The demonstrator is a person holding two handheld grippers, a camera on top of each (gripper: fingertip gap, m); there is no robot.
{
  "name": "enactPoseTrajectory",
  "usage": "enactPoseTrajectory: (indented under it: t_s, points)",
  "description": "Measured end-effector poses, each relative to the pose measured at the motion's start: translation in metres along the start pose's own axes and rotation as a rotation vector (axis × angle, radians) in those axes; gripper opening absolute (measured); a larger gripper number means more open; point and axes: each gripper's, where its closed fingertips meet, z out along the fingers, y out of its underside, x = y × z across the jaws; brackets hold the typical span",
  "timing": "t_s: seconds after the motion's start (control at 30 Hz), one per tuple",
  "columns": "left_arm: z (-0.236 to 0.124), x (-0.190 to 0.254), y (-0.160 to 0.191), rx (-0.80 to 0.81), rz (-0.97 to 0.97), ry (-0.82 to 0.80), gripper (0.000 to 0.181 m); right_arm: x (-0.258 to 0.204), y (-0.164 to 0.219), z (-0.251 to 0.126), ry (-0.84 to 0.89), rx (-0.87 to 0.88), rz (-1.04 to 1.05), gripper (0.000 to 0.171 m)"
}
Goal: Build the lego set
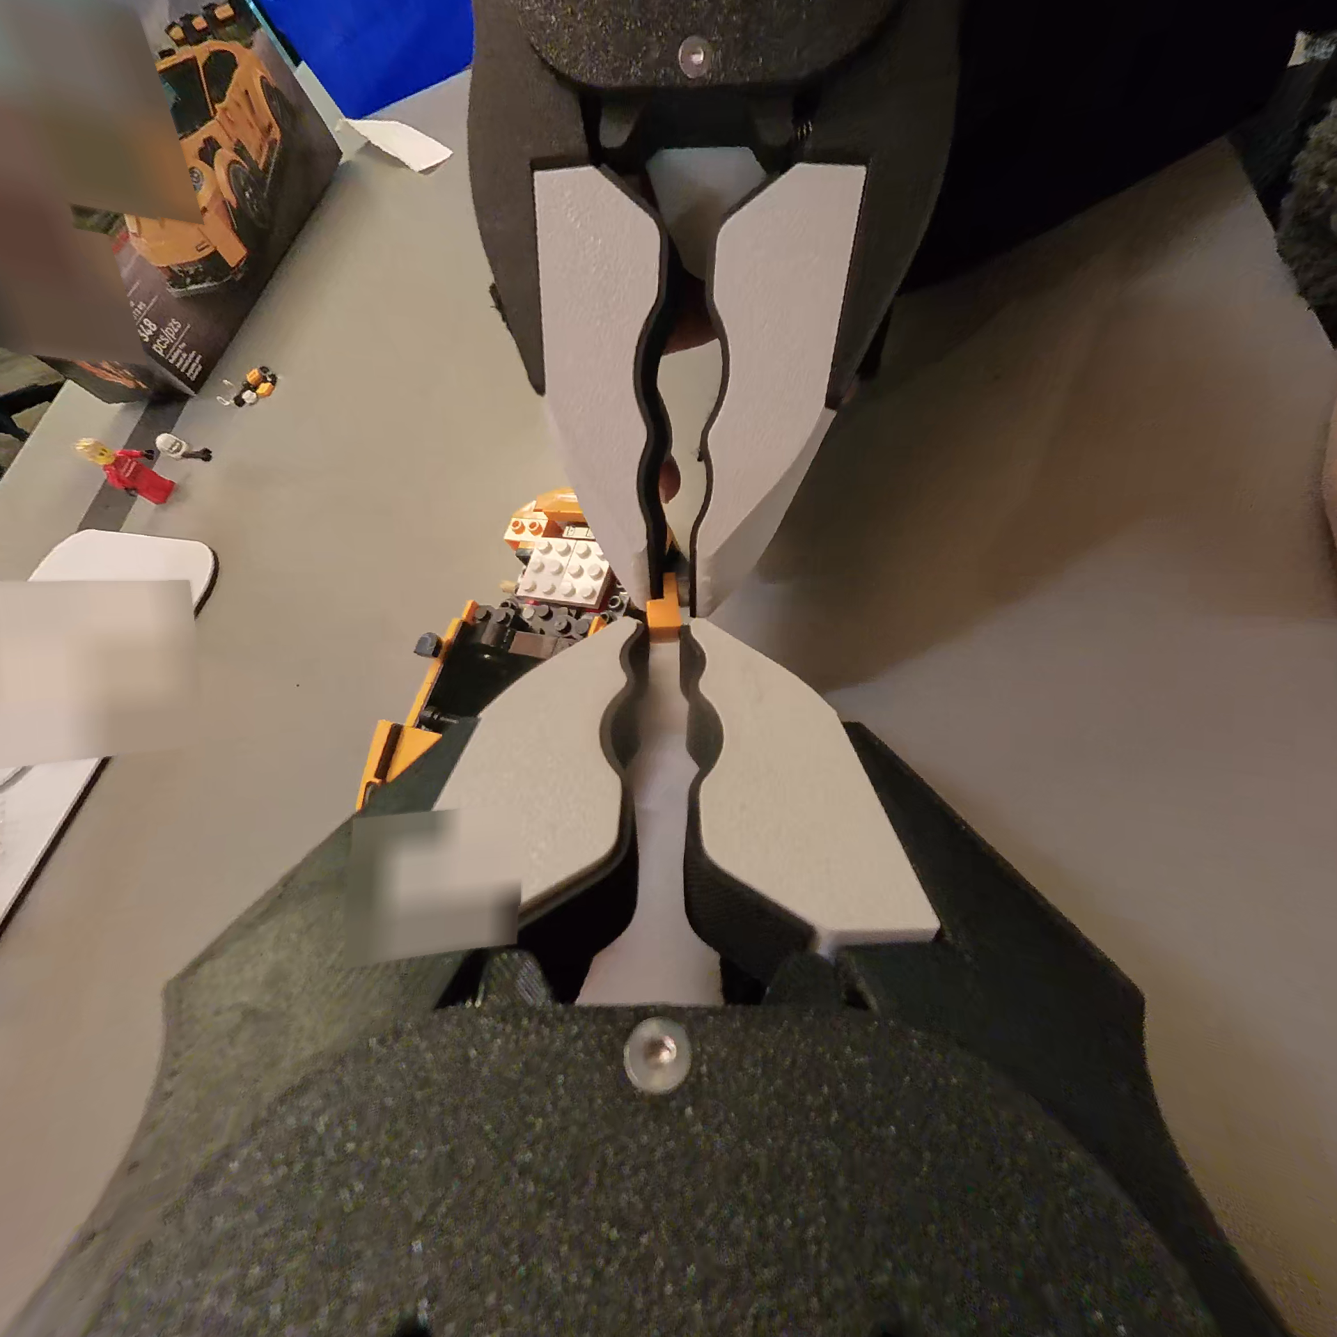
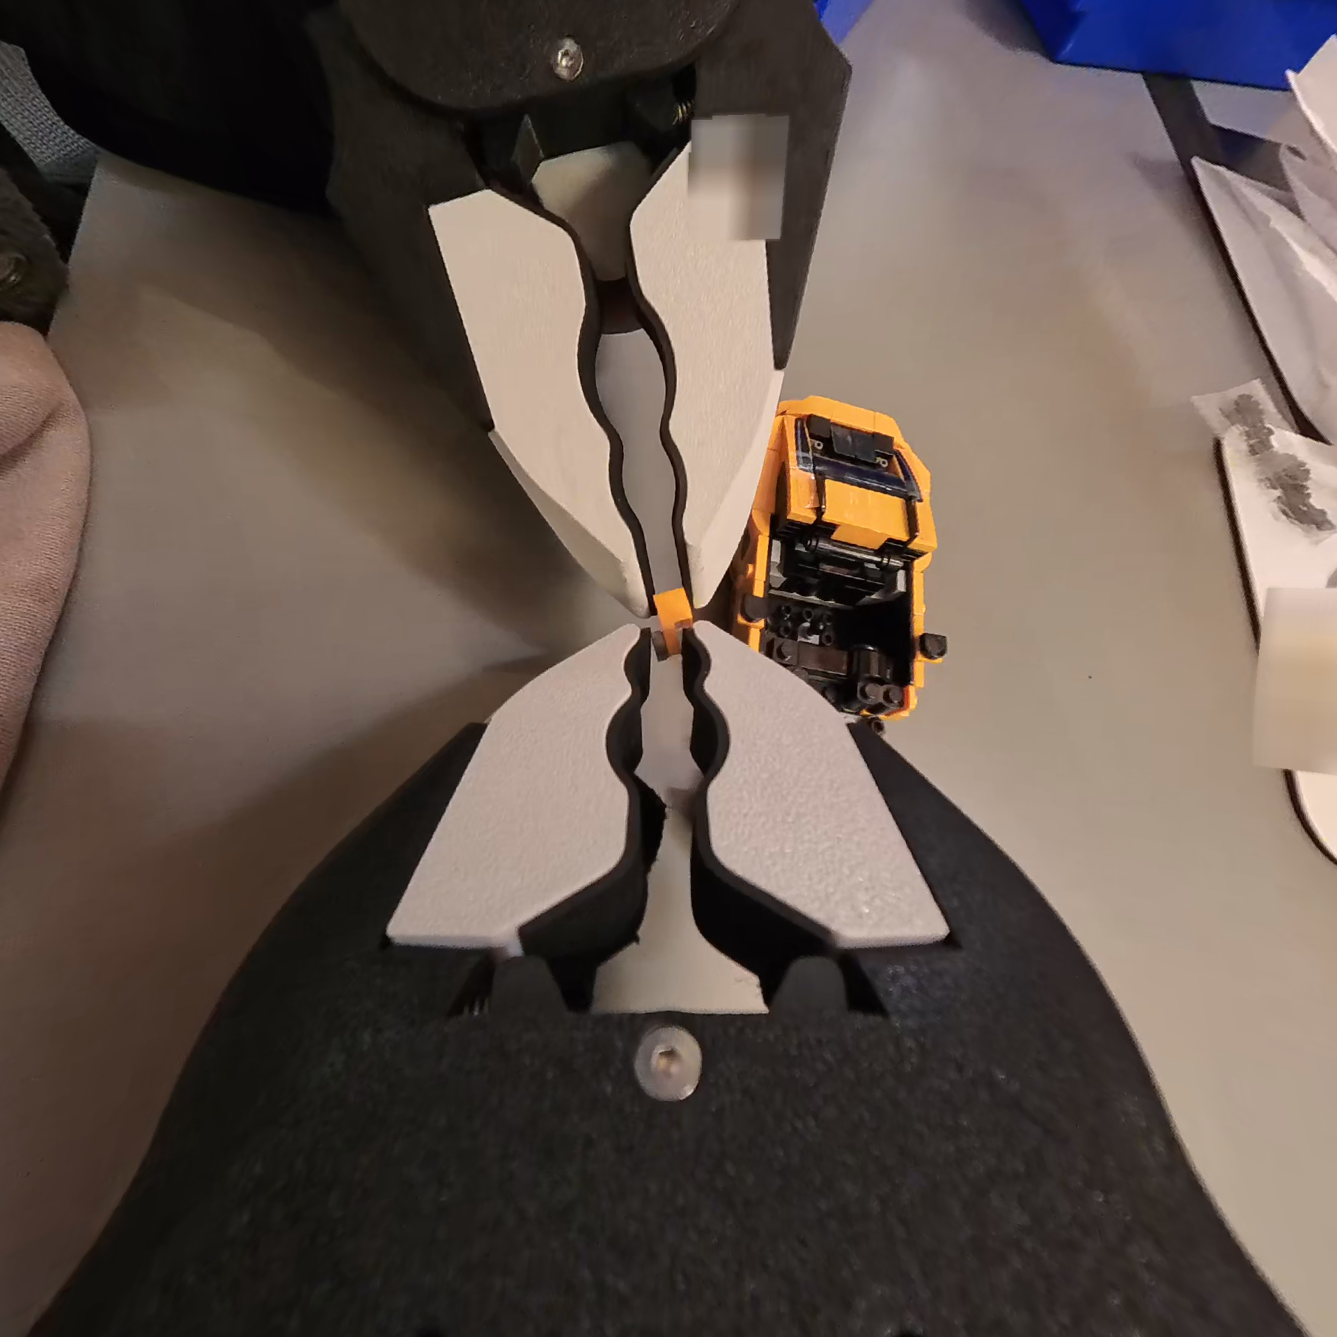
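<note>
Left gripper (image 1: 664,637) and right gripper (image 2: 669,655) meet tip to tip above the grey table (image 2: 289,506), both pinched on one small orange lego piece (image 1: 663,611). Half-built orange lego car (image 2: 839,571) sits just beside them.

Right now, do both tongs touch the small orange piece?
Touching. The left wrist view shows the left tongs and the right tongs closed on the small orange piece from opposite ends, tip to tip. The right wrist view agrees.

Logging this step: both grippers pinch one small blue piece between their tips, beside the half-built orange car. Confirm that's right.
The colour is wrong: the small piece is orange, as the right wrist view shows. The left gripper and right gripper do pinch it, beside the half-built orange car.
</note>
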Motion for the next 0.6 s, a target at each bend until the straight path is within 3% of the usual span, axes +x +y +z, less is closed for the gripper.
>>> enactPoseTrajectory:
  t_s: [0.6]
  points:
    - [-0.0010, -0.0038, 0.0006, 0.010, -0.043, 0.004, 0.008, 0.0034, 0.0013, -0.0013, 0.010, 0.009, -0.001, 0.007]
